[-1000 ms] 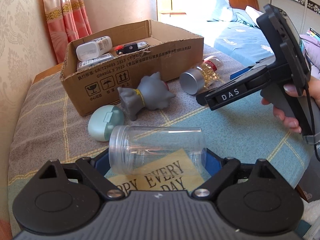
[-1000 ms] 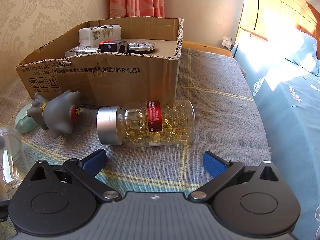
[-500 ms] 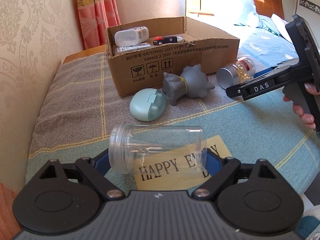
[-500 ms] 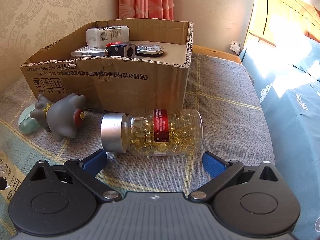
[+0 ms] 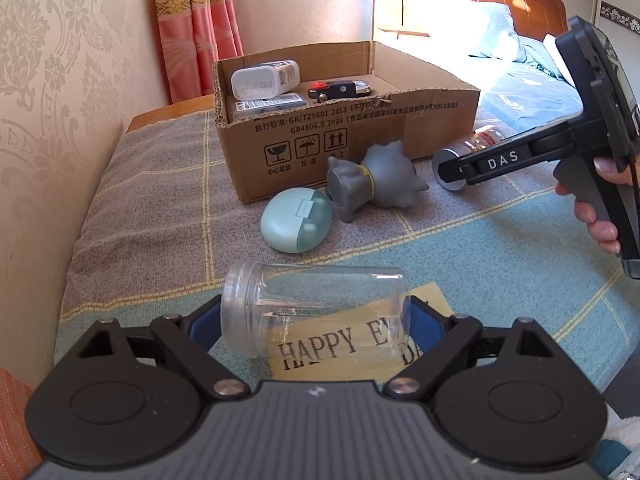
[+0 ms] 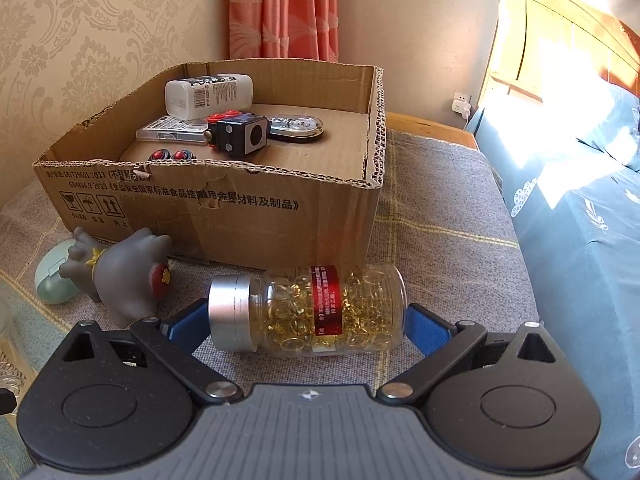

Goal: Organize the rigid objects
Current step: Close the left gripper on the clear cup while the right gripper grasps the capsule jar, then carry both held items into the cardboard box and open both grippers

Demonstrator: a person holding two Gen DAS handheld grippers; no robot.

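A clear empty jar [image 5: 316,308] is seen lying on its side on the blanket [image 5: 160,216], held lengthwise between the jaws of the left gripper [image 5: 314,322]. The capsule bottle [image 6: 308,310] is bracketed by the right gripper [image 6: 306,322], whose jaws stand apart, beside the cardboard box [image 6: 240,216].

Both views are bright and sharp, lit by strong sunlight falling on the bed [image 6: 580,208] and wooden headboard [image 6: 560,52], which glare to near white. Fisheye distortion bends the wall [image 5: 60,80] and curtain [image 5: 192,28] near the edges, and the corners fall to black. Shadows are soft.
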